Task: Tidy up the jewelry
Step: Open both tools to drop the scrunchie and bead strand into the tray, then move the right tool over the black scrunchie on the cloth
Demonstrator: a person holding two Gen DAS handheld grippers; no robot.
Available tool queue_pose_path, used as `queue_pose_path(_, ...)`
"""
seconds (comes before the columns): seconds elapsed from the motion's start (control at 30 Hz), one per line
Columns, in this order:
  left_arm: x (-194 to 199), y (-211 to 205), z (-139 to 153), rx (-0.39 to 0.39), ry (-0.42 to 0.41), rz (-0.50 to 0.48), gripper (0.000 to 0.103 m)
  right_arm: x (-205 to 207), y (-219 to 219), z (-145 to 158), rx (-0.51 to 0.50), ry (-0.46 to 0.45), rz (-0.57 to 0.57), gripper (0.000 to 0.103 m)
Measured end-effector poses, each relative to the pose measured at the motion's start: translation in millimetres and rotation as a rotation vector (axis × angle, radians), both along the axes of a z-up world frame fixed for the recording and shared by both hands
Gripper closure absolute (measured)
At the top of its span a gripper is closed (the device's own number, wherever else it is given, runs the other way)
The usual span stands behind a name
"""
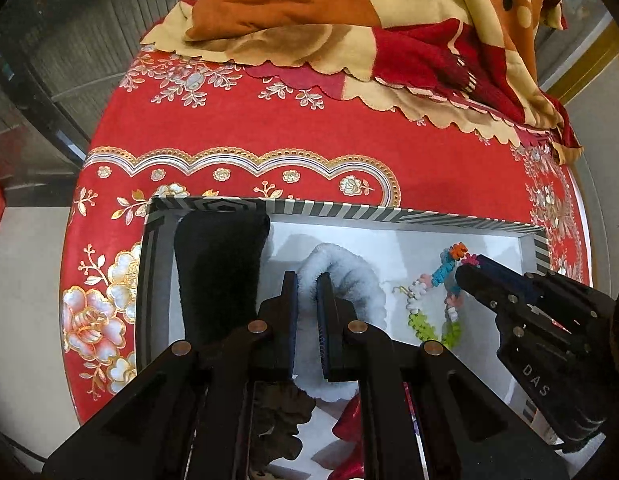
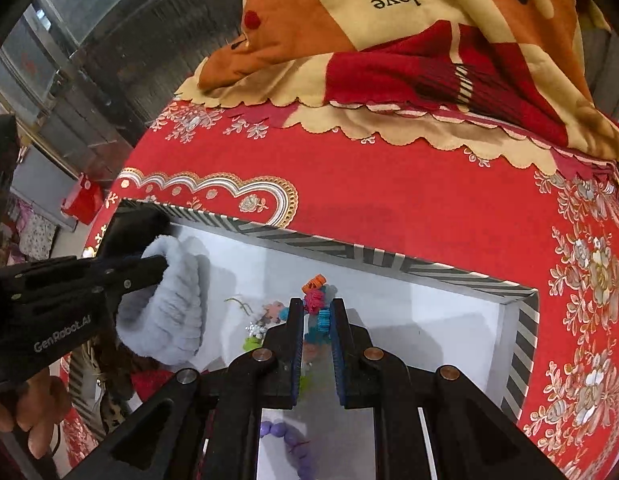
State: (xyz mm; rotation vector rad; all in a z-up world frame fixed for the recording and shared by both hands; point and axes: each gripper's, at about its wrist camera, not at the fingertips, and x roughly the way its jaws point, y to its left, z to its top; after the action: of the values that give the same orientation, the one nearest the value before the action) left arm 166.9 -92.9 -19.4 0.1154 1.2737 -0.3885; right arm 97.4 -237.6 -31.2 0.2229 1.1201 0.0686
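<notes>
A round table under a red flowered cloth (image 1: 309, 140) carries a shallow box (image 1: 429, 216) with a striped rim and white floor. The left gripper (image 1: 307, 292) points down into the box, its jaws pinching a fluffy white hair band (image 1: 349, 276), part of which is hidden behind the fingers. Beside the band lies a black fuzzy piece (image 1: 217, 272), its lower end covered by the gripper.

The right gripper (image 2: 317, 312) is closed on the near end of a colourful bead bracelet (image 2: 321, 316); from the right wrist view most of the loop is blocked by the fingers, while the left wrist view shows it lying on the box floor.

Purple beads (image 2: 293, 440), a dark ruffled item (image 1: 281, 420) and something red (image 1: 349, 420) are only glimpsed between the gripper frames. A folded blanket (image 1: 349, 20) sits at the far edge, cut off by the frame.
</notes>
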Motion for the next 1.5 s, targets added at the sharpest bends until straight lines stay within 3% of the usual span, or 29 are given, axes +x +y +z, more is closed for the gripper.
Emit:
queue_pose_path(0.07,-0.3,1.8,-0.1,-0.008,0.002,0.004,0.084,-0.7,-2.3,-0.5,0.000,0.001,-0.013,0.087)
queue_pose_path(0.1,-0.9,2.5,0.1,-0.009,0.004,0.005,0.079,-1.4,-2.6,-0.2,0.000,-0.002,-0.017,0.077)
queue_pose_path(0.13,-2.8,4.0,1.5,-0.012,0.003,0.008,0.066,-4.0,-3.1,1.8,0.006,-0.009,-0.021,0.067)
queue_pose_path(0.17,-5.0,5.4,3.6,-0.017,-0.003,0.011,0.058,-6.7,-3.0,4.3,0.012,-0.014,-0.024,0.065)
queue_pose_path(0.27,-16.6,10.3,16.4,-0.028,-0.040,0.015,0.048,-18.1,-1.8,15.9,0.006,-0.029,-0.039,0.065)
queue_pose_path(0.37,-31.5,17.2,32.4,-0.027,-0.081,0.034,0.047,-38.3,-0.8,33.4,0.024,-0.069,-0.064,0.065)
queue_pose_path(0.57,-83.7,31.1,57.5,-0.007,-0.144,0.034,0.047,-95.1,8.5,67.1,-0.038,-0.151,-0.094,0.065)
queue_pose_path(0.73,-134.1,43.6,62.5,-0.024,-0.134,0.041,0.047,-149.5,5.9,77.7,-0.029,-0.153,-0.112,0.063)
queue_pose_path(1.13,-250.9,52.9,56.5,-0.007,-0.116,0.075,0.047,-274.2,-8.7,66.4,-0.064,-0.088,-0.147,0.063)
queue_pose_path(1.5,-305.2,63.0,37.3,0.022,-0.103,0.120,0.047,-328.0,-11.0,50.3,-0.092,-0.061,-0.142,0.063)
